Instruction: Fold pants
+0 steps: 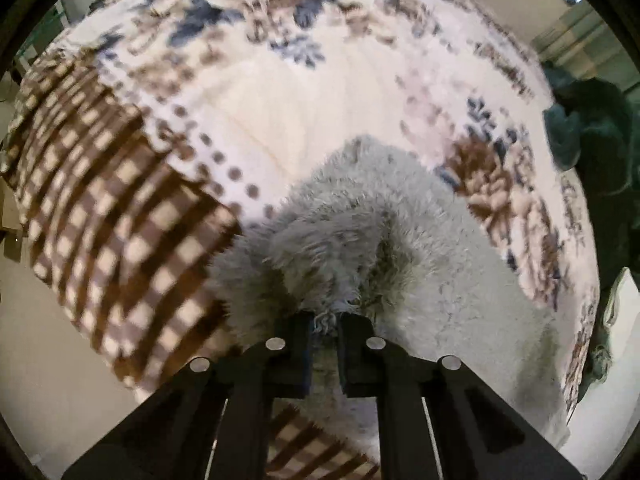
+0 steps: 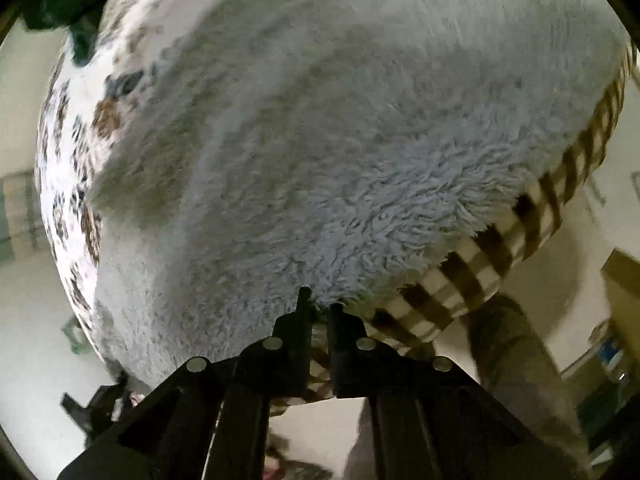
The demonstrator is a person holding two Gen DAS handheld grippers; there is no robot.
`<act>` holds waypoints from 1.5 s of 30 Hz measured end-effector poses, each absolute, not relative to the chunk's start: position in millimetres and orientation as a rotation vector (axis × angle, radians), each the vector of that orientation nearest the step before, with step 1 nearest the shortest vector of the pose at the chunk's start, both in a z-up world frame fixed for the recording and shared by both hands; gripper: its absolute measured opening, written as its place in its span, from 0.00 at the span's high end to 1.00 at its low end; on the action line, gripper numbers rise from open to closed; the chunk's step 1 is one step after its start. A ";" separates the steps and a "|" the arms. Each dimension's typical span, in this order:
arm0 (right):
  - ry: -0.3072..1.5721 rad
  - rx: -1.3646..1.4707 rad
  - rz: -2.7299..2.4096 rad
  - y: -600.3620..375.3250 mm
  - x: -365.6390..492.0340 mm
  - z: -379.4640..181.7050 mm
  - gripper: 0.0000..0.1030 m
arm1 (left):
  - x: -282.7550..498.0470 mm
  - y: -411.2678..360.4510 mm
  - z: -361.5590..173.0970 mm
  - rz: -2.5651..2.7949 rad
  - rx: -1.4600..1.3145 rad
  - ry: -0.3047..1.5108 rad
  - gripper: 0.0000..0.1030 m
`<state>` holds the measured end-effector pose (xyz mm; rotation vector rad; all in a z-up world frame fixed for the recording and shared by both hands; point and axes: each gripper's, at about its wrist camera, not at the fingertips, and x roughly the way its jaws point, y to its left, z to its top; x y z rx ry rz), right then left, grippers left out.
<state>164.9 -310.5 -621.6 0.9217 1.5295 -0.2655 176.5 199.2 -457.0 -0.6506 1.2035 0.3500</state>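
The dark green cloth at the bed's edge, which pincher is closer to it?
Probably left. The left gripper pinches the fluffy grey pants with the green cloth off to its side; the right gripper sees it farther away.

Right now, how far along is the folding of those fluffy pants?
Done: the grey fleece pants lie spread on the patterned blanket. In hand: the left gripper pinches a bunched edge, and the right gripper appears to nip another edge. Left: no finished fold shows, so apparently all the folding.
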 end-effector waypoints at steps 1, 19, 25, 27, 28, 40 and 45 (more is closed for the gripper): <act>1.528 0.908 -0.265 -308.5 164.4 -614.9 0.93 | 169.1 203.4 -451.6 0.358 -0.658 1.193 0.93; 1.605 0.397 0.015 -225.5 289.6 -550.7 0.54 | 167.4 146.5 -411.3 0.280 -0.363 1.268 0.23; 1.605 0.409 0.106 -173.1 380.0 -607.1 0.79 | 244.4 64.7 -456.4 0.139 -0.326 1.314 0.23; 1.561 0.410 0.037 -183.8 405.6 -616.3 0.81 | 265.5 46.4 -470.4 0.103 -0.276 1.321 0.23; 1.553 0.415 0.017 -187.5 414.6 -621.1 0.81 | 273.9 39.9 -478.1 0.086 -0.266 1.337 0.23; 1.362 0.729 0.079 -288.9 364.3 -574.7 0.36 | 257.7 44.1 -476.5 0.060 -0.326 1.397 0.23; 1.255 0.798 -0.208 -417.0 252.4 -546.3 0.36 | 248.1 -12.7 -455.3 -0.034 -0.295 1.403 0.23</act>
